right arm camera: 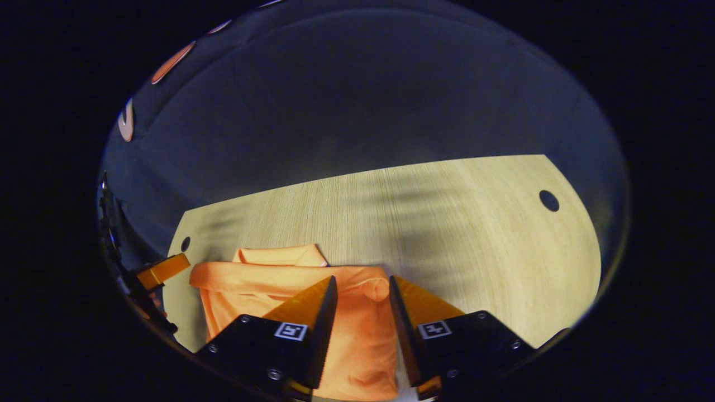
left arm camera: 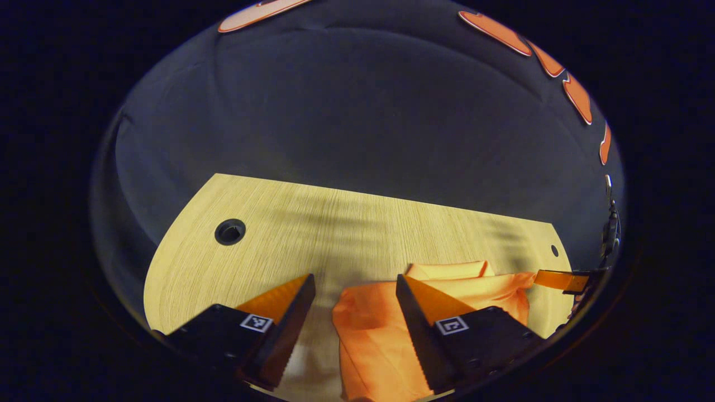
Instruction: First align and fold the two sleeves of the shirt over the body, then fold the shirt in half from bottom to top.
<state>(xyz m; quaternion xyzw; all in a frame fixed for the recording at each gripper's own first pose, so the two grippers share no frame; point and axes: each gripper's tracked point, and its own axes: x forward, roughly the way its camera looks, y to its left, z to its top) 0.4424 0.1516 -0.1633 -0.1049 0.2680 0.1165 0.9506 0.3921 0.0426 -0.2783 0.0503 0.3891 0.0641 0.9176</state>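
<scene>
An orange shirt (left arm camera: 374,335) lies bunched into a compact folded shape on the light wooden table (left arm camera: 335,223), its collar end (left arm camera: 447,271) towards the far side. My left gripper (left arm camera: 354,277) hovers open over the shirt's left edge, with cloth under its right finger and bare table under its left. In the right gripper view the shirt (right arm camera: 268,285) lies lower left, collar (right arm camera: 279,255) at the back. My right gripper (right arm camera: 362,279) is open above the shirt's right edge, a rolled fold (right arm camera: 377,289) showing between its fingers. Each view shows the other gripper at the shirt's far side (left arm camera: 564,279) (right arm camera: 165,269).
The table has a large round hole (left arm camera: 230,231) at the left and a small one (left arm camera: 554,250) at the right; both also appear in the right gripper view (right arm camera: 549,200) (right arm camera: 185,243). Bare tabletop (right arm camera: 475,234) stretches behind and to the right of the shirt. The dark booth wall rises behind.
</scene>
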